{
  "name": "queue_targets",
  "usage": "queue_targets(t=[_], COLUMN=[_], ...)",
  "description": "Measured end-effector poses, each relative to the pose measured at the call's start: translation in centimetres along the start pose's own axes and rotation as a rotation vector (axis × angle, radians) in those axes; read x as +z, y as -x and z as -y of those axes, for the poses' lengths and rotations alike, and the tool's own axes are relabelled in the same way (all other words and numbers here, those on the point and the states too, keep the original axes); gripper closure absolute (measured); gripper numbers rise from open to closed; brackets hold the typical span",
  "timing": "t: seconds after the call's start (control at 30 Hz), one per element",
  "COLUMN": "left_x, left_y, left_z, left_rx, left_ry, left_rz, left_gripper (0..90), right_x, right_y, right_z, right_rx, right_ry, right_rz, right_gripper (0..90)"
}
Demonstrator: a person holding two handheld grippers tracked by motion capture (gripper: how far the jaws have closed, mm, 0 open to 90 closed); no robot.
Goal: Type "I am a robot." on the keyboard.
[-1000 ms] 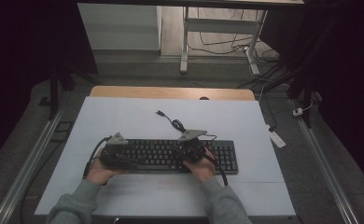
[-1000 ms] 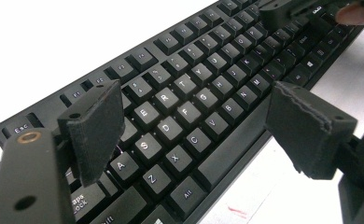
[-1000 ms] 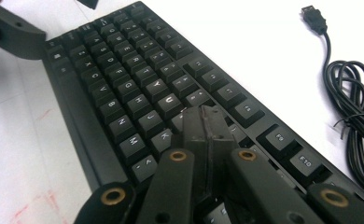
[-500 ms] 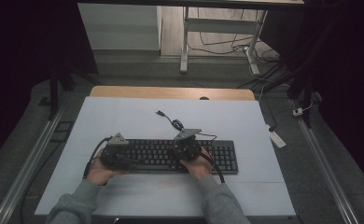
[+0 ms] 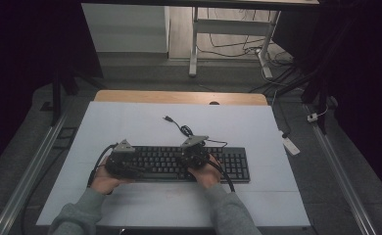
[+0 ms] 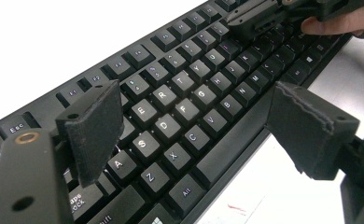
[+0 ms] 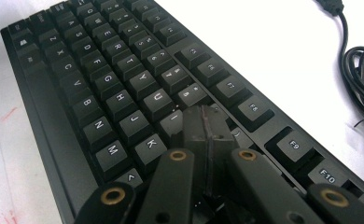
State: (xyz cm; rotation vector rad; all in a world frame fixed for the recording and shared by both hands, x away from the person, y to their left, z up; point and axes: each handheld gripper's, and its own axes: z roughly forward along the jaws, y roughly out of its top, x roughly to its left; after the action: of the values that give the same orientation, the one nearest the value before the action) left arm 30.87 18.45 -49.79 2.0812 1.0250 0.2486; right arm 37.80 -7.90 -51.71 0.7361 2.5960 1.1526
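A black keyboard (image 5: pixel 179 164) lies across the near half of the white table (image 5: pixel 130 122). My left gripper (image 5: pixel 122 163) hangs over the keyboard's left end, open; in the left gripper view its wide-apart pads (image 6: pixel 94 128) straddle the letter keys (image 6: pixel 171 126). My right gripper (image 5: pixel 193 152) rests over the keyboard's middle. In the right gripper view it (image 7: pixel 207 122) is shut with nothing between the jaws, and its tip sits on the keys (image 7: pixel 124 93) near I and O. That right gripper (image 6: pixel 264 14) also shows far off in the left gripper view, with a fingertip beside it.
The keyboard's black cable (image 5: pixel 181 128) coils on the table behind it, its plug (image 5: pixel 167 118) lying loose; the coil (image 7: pixel 362 70) sits right of the function keys. A white tag (image 5: pixel 290 145) lies off the table's right edge. Desk legs (image 5: pixel 194 39) and floor cables stand beyond.
My right gripper has slid left along the keyboard, from near its right part toward the middle. The left gripper has stayed put.
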Motion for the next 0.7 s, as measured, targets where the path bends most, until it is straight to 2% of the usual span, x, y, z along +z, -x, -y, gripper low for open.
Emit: queue_targets(t=[0.1,0.3,0.43,0.7], left_x=[0.0,-0.1,-0.2,-0.1], left_y=[0.0,-0.2,-0.2,-0.1], left_z=[0.0,0.0,0.0,0.0], left_rx=[-0.002,-0.009,-0.012,-0.008], left_ry=[0.005,0.012,0.016,0.013], left_rz=[-0.002,-0.012,-0.018,-0.024], left_gripper=[19.0,19.5,19.7,20.0], right_x=[-0.6,-2.6,-3.9,-7.0], right_y=[-0.1,-0.2,-0.1,0.0], right_z=[-0.1,0.1,0.9,2.5], right_rx=[-0.019,-0.013,0.003,0.008], right_ry=[0.015,0.073,0.091,0.125], right_rz=[0.013,0.000,-0.002,0.027], right_gripper=[89.5,88.6,79.5,62.9])
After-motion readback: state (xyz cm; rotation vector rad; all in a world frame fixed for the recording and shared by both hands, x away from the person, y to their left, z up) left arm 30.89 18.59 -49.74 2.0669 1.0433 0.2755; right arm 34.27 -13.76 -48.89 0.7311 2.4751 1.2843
